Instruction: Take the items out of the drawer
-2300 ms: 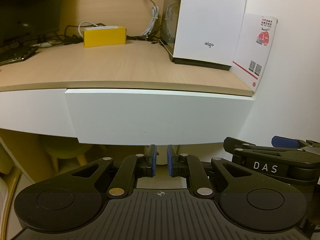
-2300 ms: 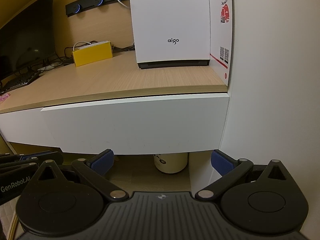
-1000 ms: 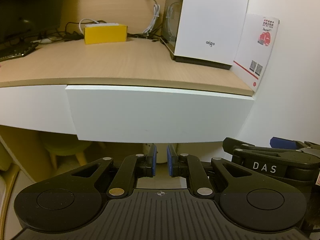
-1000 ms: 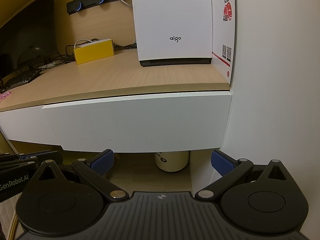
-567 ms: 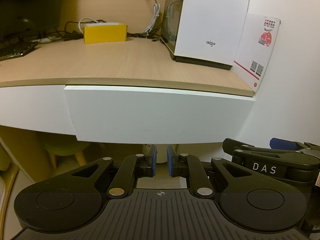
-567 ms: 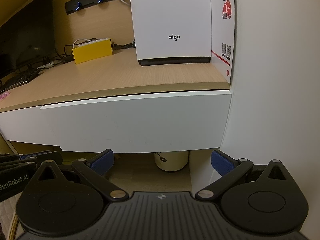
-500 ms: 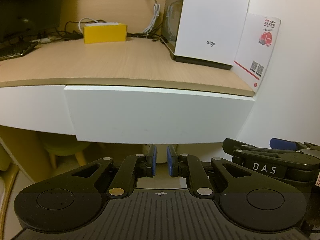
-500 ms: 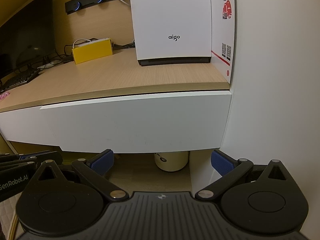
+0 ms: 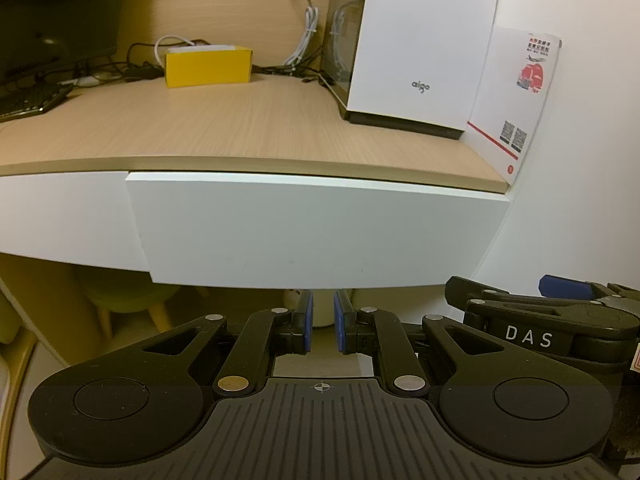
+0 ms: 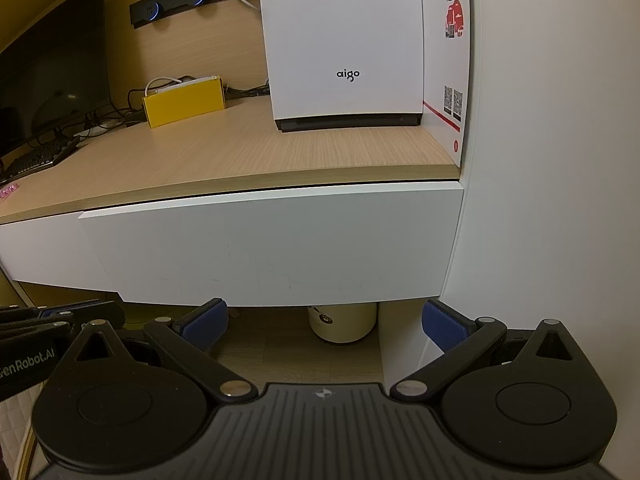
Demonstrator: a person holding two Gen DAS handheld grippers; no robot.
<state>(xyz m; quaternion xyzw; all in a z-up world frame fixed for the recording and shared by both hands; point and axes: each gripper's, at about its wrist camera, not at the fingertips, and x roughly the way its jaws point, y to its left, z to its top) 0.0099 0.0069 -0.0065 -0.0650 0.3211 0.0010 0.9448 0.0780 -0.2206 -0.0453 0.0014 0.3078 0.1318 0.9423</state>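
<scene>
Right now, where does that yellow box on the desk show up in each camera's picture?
Left wrist view: the yellow box sits upper left of centre, at the desk's back.
Right wrist view: the yellow box sits left of centre, in the upper part.
Shared landmark: the white aigo computer case, to the box's right.

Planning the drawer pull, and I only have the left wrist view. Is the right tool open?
Observer: Yes, the right tool is open wide and holds nothing.
Operator: Where is it relative to the drawer?
Observer: It is just below the lower edge of the drawer front, toward the right end.
Operator: Anything underneath?
Observer: A cream round container stands on the floor under the drawer, straight ahead of that tool.
</scene>
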